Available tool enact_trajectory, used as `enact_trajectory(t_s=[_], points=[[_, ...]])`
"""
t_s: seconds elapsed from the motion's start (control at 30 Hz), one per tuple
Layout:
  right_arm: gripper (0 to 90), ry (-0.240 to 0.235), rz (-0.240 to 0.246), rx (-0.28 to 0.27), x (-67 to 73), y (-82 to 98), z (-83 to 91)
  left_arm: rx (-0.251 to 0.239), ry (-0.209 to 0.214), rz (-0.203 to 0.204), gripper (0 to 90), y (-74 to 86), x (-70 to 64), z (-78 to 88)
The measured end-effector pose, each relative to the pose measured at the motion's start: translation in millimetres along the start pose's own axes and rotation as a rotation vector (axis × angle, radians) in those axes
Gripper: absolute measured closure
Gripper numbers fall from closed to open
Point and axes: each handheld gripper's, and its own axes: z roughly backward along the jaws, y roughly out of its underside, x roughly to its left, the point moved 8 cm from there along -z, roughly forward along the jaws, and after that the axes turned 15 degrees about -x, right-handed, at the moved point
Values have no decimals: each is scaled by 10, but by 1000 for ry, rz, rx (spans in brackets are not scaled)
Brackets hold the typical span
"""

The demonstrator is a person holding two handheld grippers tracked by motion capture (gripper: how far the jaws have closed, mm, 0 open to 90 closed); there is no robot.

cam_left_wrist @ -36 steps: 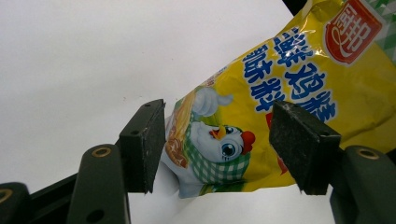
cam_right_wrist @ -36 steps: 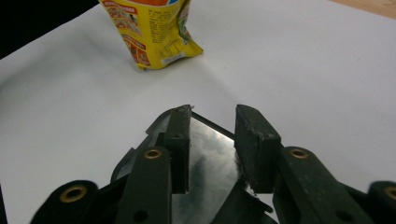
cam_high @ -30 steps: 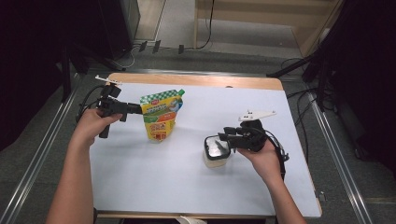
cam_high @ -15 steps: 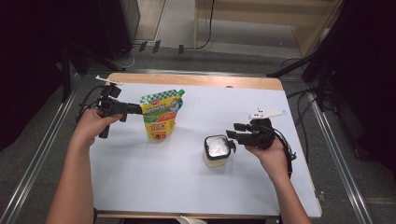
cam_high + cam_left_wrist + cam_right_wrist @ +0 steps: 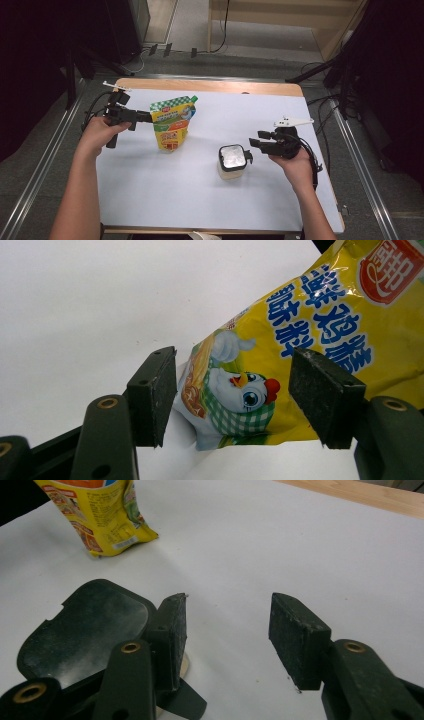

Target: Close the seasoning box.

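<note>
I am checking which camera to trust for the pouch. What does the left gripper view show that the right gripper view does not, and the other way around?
The left gripper view alone shows the front of the yellow seasoning pouch close up, with its cartoon chicken, and the left gripper with its jaws apart around the pouch's lower part. The right gripper view alone shows the lidded jar with its dark lid, the open right gripper with nothing between its jaws, and the table's wooden edge. Both show the pouch and the white table cover.
</note>
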Motion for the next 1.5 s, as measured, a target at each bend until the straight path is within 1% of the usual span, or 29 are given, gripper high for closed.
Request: enact_trajectory(t_s=[0.03, 0.1, 0.13, 0.17, 0.3, 0.33, 0.47, 0.53, 0.57, 0.63, 0.77, 1.0, 1.13, 1.37, 1.47, 1.5], points=[[508, 9, -2, -2, -41, 10, 16, -2, 1, 3, 364, -1, 0, 0], [508, 18, -7, -4, -76, 27, 26, -5, 0, 11, 362, -2, 1, -1], [508, 18, -7, -4, -76, 27, 26, -5, 0, 11, 362, -2, 1, -1], [511, 22, -11, -1, -111, 51, 28, -5, -1, 12, 362, -2, 4, 1], [507, 37, -19, -1, -179, 93, 34, -5, 2, 8, 362, -1, 4, 4], [507, 37, -19, -1, -179, 93, 34, -5, 2, 8, 362, -1, 4, 4], [497, 62, -38, -2, -274, 132, 55, -5, 5, 13, 360, 1, 10, 6], [496, 65, -38, 1, -291, 142, 58, -8, 5, 14, 360, 0, 12, 8], [493, 75, -36, 1, -323, 155, 62, -10, 5, 19, 359, -2, 15, 10], [489, 83, -32, 0, -343, 162, 64, -10, 4, 20, 358, -1, 18, 12], [485, 92, -35, 0, -361, 179, 69, -9, 3, 20, 358, 1, 23, 13], [481, 91, -36, 1, -369, 195, 58, -3, 1, 20, 358, 12, 28, 8], [476, 95, -29, 8, -367, 211, 48, -5, -1, 27, 358, 21, 44, 8], [473, 92, -28, 8, -361, 215, 42, -10, 2, 23, 358, 23, 52, 8], [470, 92, -27, 10, -355, 219, 36, -14, -10, 18, 359, 50, 92, 2], [468, 92, -27, 11, -352, 220, 34, -9, -14, 16, 362, 64, 110, -2]])
